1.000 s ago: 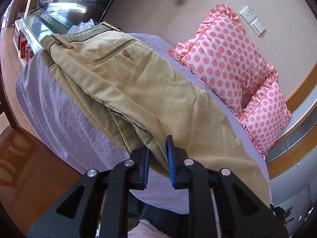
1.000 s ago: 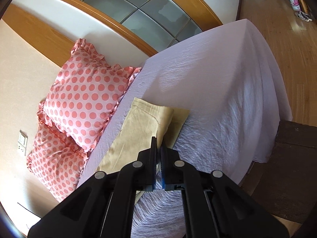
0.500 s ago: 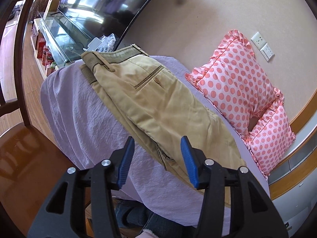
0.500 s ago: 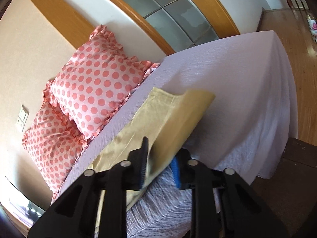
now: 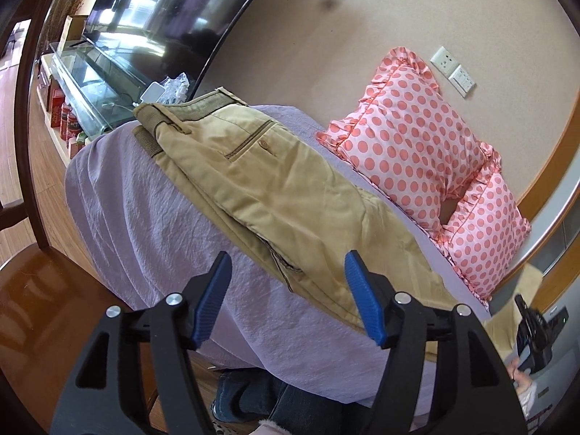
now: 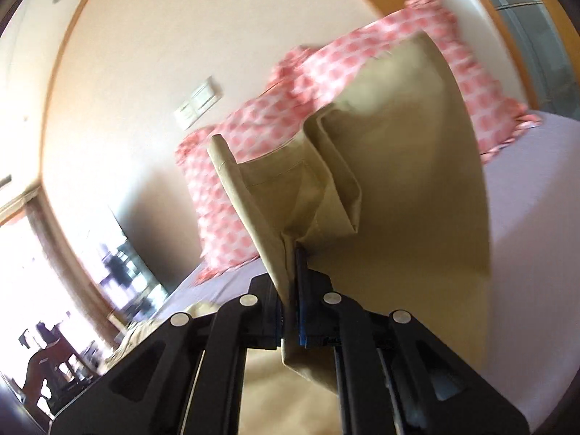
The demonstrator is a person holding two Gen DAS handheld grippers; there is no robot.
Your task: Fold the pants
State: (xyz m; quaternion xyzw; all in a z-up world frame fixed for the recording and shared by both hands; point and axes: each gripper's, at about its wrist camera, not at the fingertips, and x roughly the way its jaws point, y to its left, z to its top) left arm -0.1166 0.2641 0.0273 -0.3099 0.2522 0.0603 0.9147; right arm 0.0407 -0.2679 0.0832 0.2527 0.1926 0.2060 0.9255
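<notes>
Khaki pants (image 5: pixel 275 195) lie folded lengthwise on a lilac-covered table (image 5: pixel 145 217), waistband at the far left, back pocket up. My left gripper (image 5: pixel 286 290) is open and empty, its blue pads just short of the pants' near edge at the crotch. My right gripper (image 6: pixel 290 290) is shut on the pants' leg cuffs (image 6: pixel 362 188) and holds them lifted above the table; the hem hangs bunched before the camera. The right gripper also shows at the far right of the left wrist view (image 5: pixel 533 330).
Two pink polka-dot pillows (image 5: pixel 417 137) lean on the wall behind the pants. A television (image 5: pixel 163 11) and a glass cabinet (image 5: pixel 83 83) stand at the far left. A dark wooden chair (image 5: pixel 32 290) is at the near left. My legs (image 5: pixel 275 402) are below the table edge.
My left gripper let go of the pants, opened wide and drew back. My right gripper closed on the leg cuffs and lifted them up off the table, swinging leftward.
</notes>
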